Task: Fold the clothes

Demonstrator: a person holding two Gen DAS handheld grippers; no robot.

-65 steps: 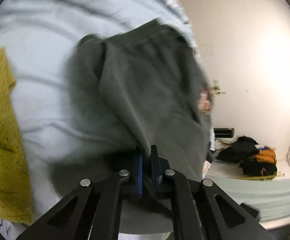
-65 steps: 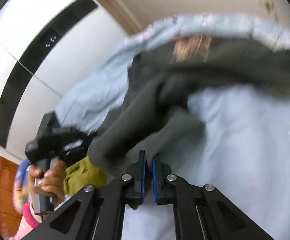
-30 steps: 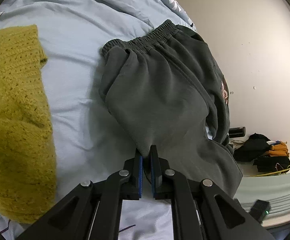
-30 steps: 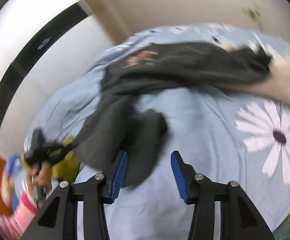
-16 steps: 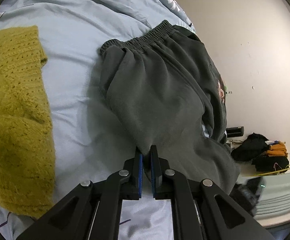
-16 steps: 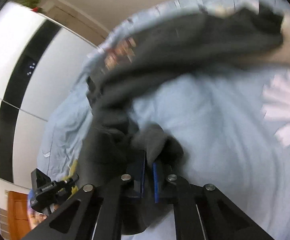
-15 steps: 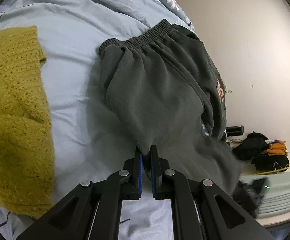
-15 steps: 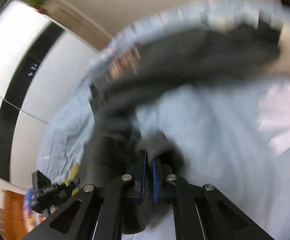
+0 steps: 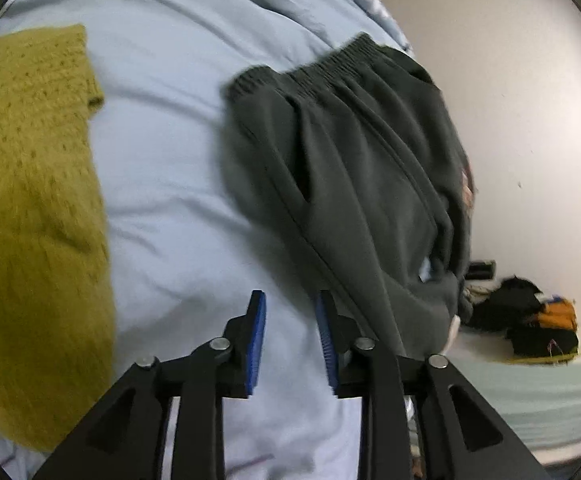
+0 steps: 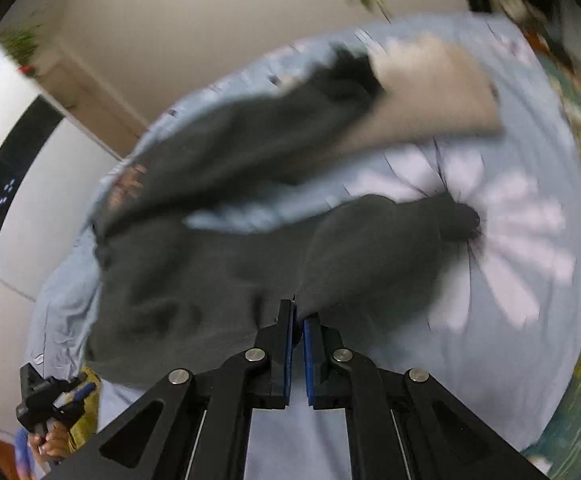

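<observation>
Left wrist view, dark grey sweatpants laid flat, elastic waistband bunched

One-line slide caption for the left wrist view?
Left gripper open above the blue bedsheet, beside the dark grey sweatpants; yellow knit sweater at left.

Left gripper spreads its blue pads wide apart, gripping nothing; right gripper presses its pads nearly together
</observation>
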